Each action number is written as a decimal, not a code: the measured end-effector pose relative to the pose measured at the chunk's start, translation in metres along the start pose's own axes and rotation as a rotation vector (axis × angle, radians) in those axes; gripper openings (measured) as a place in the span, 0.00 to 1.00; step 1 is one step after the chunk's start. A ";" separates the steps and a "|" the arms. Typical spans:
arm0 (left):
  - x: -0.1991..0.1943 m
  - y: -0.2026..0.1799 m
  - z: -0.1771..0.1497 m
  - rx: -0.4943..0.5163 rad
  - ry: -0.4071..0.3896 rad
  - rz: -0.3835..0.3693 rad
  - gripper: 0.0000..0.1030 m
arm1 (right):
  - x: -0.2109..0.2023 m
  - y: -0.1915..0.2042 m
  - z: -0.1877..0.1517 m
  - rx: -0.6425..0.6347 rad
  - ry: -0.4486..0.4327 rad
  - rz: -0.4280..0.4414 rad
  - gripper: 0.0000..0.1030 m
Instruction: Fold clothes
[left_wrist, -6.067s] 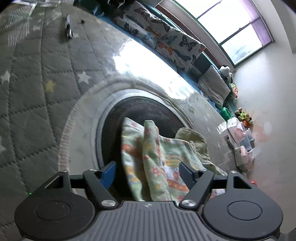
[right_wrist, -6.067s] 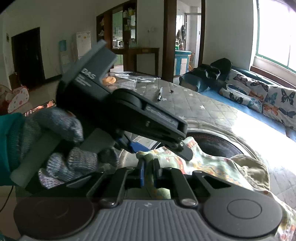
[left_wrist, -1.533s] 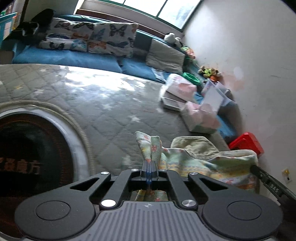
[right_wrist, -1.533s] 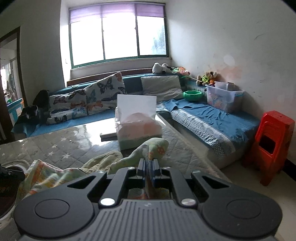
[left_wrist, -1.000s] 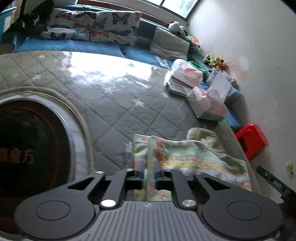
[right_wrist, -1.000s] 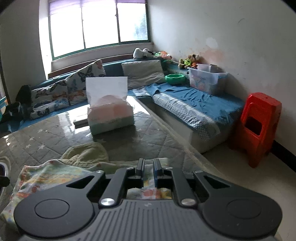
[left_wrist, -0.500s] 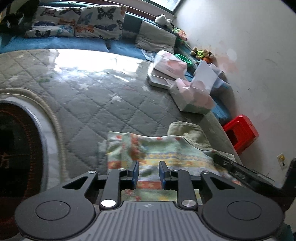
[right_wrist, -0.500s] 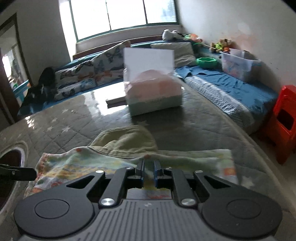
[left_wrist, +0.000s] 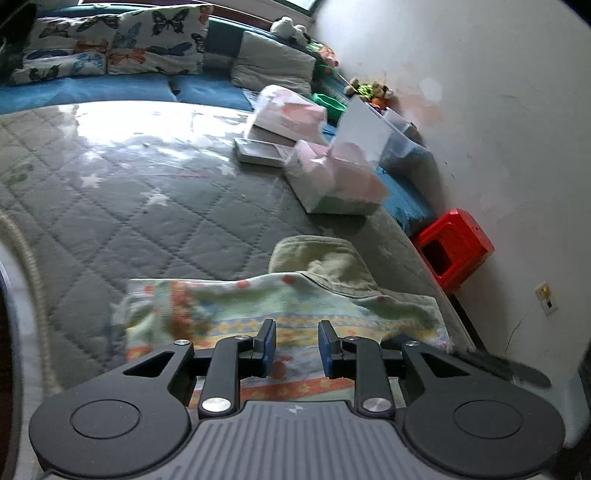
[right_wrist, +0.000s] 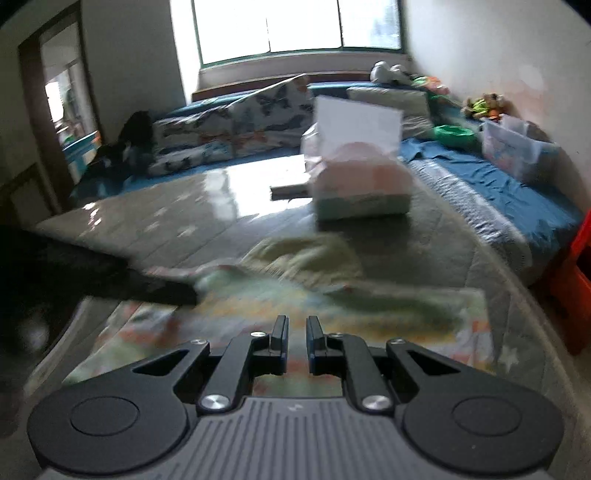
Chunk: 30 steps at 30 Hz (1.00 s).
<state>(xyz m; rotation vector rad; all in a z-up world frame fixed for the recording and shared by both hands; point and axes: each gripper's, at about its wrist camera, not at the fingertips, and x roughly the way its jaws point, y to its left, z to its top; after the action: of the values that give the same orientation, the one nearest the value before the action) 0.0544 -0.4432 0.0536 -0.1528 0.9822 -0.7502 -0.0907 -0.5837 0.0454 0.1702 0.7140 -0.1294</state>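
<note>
A: Item one, the task's piece?

B: A floral patterned cloth (left_wrist: 280, 310), lying flat on the grey quilted table cover (left_wrist: 155, 221). In the left wrist view it is occupying the lower centre of the frame, its long axis running left to right across the picture. An olive-green garment (left_wrist: 321, 262) is lying partly under its far edge, bulging toward the upper right.

A: Same piece in the right wrist view?

B: There the floral patterned cloth (right_wrist: 332, 306) is spreading across the lower middle, blurred, again stretching left to right, with its right corner reaching toward the table edge at the right.

A: Grippers?

B: The left gripper (left_wrist: 296, 343) is hovering over the near edge of the cloth with its jaws standing apart, gripping nothing. The right gripper (right_wrist: 294, 339) is showing a narrower gap between its jaws, also gripping nothing that I can see.

A: Other entries?

B: A pink-and-white tissue box (left_wrist: 332, 181) is sitting upper right of centre, and a red stool (left_wrist: 454, 247) is standing at the right by the wall.
</note>
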 end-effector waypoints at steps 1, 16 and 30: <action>0.002 0.001 -0.001 0.000 0.002 0.002 0.27 | -0.003 0.003 -0.004 -0.009 0.006 0.006 0.10; -0.024 0.003 -0.024 0.049 -0.014 0.003 0.33 | -0.050 0.029 -0.045 -0.102 0.005 -0.025 0.10; -0.066 0.020 -0.074 0.114 -0.040 0.070 0.35 | -0.042 0.062 -0.044 -0.104 -0.019 0.021 0.10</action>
<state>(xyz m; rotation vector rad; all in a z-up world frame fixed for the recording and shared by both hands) -0.0166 -0.3710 0.0485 -0.0337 0.8998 -0.7340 -0.1399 -0.5116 0.0473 0.0767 0.6985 -0.0737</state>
